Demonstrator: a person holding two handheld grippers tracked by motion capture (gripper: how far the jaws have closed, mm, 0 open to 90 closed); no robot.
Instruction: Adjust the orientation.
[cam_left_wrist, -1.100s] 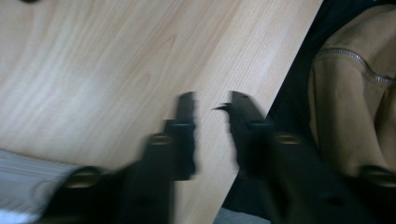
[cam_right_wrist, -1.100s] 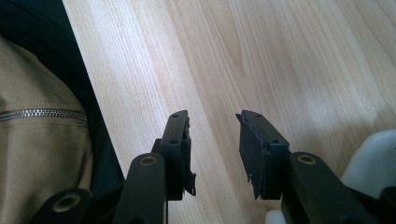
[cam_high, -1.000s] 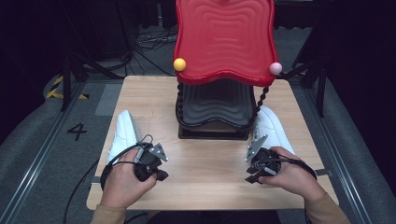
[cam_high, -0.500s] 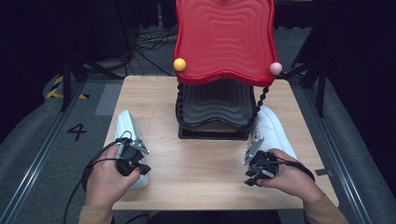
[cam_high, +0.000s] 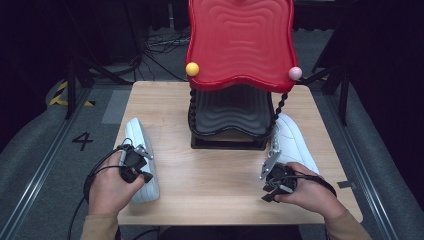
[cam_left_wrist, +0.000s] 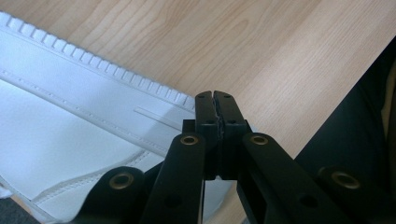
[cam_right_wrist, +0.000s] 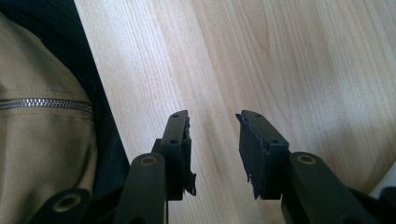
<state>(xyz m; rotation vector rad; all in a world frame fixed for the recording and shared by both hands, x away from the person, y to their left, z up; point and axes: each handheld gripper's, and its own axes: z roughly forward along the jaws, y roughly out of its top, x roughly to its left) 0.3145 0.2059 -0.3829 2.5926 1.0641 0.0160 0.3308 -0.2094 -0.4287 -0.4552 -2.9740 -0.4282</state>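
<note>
1. The wooden table (cam_high: 220, 175) carried a red and black wavy shoe rack (cam_high: 239, 50) at its far middle, leaving bare wood across the near centre.
2. The left white shoe (cam_high: 142, 150) lay near the left edge, its long axis running near to far; the right white shoe (cam_high: 295, 142) lay right of the rack, angled the same way.
3. The left gripper (cam_left_wrist: 215, 100) hung directly over its shoe's near end, jaws pressed fully together and holding nothing, the sole edge just beside their tips.
4. The right gripper (cam_right_wrist: 214, 128) pointed at bare wood near the table's near edge, jaws parted and empty; its shoe lay just to its far side, so that hand was likely closer to it.
</note>
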